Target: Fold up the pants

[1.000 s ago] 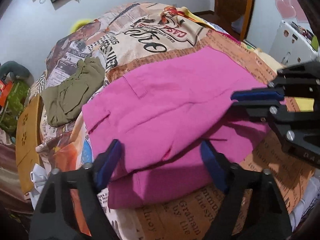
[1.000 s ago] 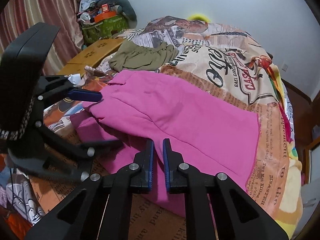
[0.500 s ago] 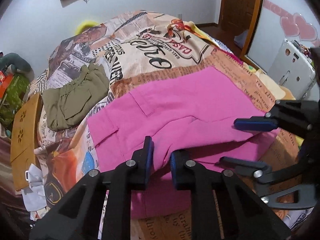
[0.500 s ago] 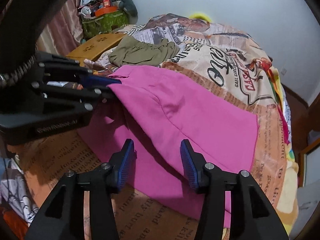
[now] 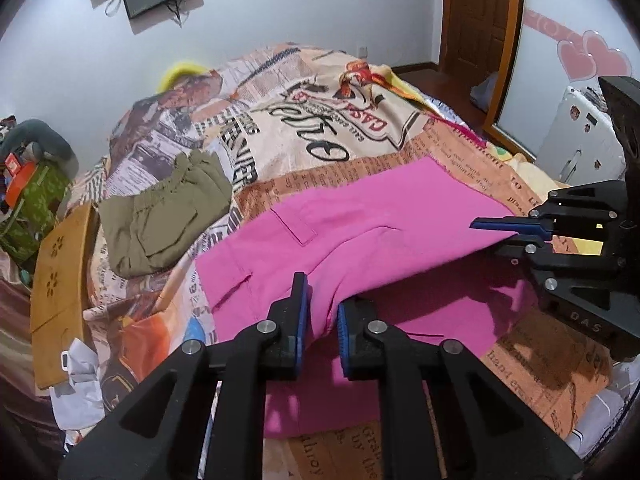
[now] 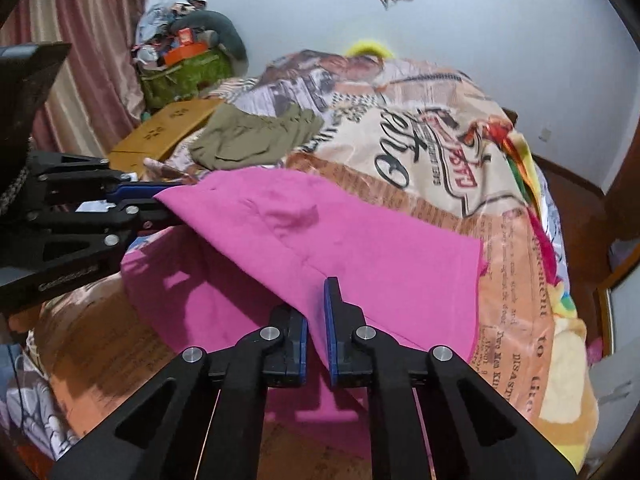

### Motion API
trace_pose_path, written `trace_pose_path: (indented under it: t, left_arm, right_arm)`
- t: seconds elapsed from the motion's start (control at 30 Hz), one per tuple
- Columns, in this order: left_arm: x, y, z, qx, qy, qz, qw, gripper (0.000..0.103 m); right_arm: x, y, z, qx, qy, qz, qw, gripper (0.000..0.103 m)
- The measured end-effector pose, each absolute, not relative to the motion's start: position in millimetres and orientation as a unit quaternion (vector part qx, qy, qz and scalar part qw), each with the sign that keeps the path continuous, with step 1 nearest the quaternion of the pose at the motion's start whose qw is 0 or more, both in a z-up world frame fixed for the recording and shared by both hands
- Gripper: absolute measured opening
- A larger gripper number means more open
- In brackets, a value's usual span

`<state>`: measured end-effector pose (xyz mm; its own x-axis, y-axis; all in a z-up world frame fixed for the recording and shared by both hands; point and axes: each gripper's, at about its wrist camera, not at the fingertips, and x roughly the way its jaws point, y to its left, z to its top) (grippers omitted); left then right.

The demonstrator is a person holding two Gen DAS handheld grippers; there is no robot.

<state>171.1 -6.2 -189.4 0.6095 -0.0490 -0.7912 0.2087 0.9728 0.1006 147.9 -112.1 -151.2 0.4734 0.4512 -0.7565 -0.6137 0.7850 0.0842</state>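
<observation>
Since half a second ago, the right gripper has closed from wide apart onto the near edge of the pink pants, and the upper layer of cloth is now lifted higher off the lower one.

From the left wrist camera, the left gripper [image 5: 320,320] has its jaws pressed together on a fold of the pink pants [image 5: 360,220], at the near edge of the upper layer. The pants lie on the printed bedspread [image 5: 320,120], with the upper layer raised like a tent above the lower layer. To the right of the pants, the right gripper [image 5: 504,227] pinches the far end of the same raised edge. An olive green garment [image 5: 160,220] lies on the bedspread to the left of the pants, apart from them. A wooden board [image 5: 56,288] stands at the bed edge, further left of the pants.

From the right wrist camera, the right gripper [image 6: 316,328] holds the pink pants [image 6: 340,240] between its nearly shut jaws at the near edge. Left of the pants, the left gripper [image 6: 160,200] clamps the corner of the raised layer. The olive green garment [image 6: 256,136] lies behind the pants on the printed bedspread [image 6: 440,140].
</observation>
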Motion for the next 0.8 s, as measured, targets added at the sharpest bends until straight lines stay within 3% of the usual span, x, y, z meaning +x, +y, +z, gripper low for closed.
trace_pose_path:
  t: [0.63, 0.73, 0.8]
  left_arm:
    - [135.4, -6.9, -224.0, 0.054, 0.495, -0.114, 0.86, 0.013]
    - [131.5, -4.8, -223.0, 0.048, 0.498, -0.115, 0.858, 0.014]
    - [128.9, -0.7, -221.3, 0.038, 0.503, -0.119, 0.855, 0.018]
  right_arm:
    - [124.4, -119.2, -180.6, -0.118, 0.453, 0.329, 0.82, 0.008]
    - [122.7, -122.2, -182.0, -0.119, 0.467, 0.316, 0.817, 0.017]
    - [122.0, -128.3, -180.2, -0.114, 0.471, 0.305, 0.82, 0.029]
